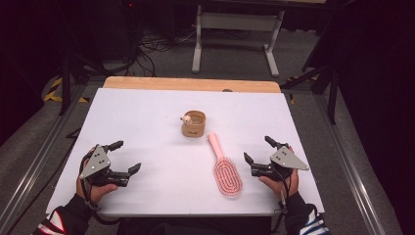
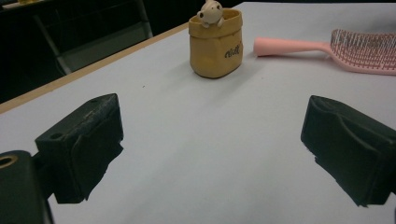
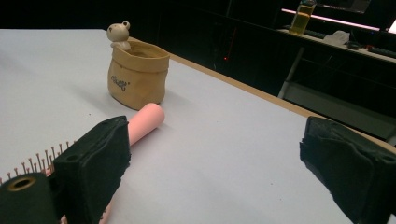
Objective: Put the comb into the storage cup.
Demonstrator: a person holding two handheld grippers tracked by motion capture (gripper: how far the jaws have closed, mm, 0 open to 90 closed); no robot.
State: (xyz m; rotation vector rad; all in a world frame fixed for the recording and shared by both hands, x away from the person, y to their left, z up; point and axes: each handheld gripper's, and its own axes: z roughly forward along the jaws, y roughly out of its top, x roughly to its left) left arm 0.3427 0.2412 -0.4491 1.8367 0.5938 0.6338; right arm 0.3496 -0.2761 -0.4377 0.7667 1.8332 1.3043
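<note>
Hairbrush (image 1: 225, 169) lies just beside gaping right gripper (image 1: 256, 150).

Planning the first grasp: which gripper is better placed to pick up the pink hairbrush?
Right. The right gripper rests open right beside the pink hairbrush, whose head lies nearest it. The left gripper, also open, sits across the white table, farther off. Probably a short reach for the right.

A lab: dark curtains (image 1: 29, 44); floor cables (image 1: 151, 46); metal rails (image 1: 34, 161) beside the table (image 1: 147, 112).
</note>
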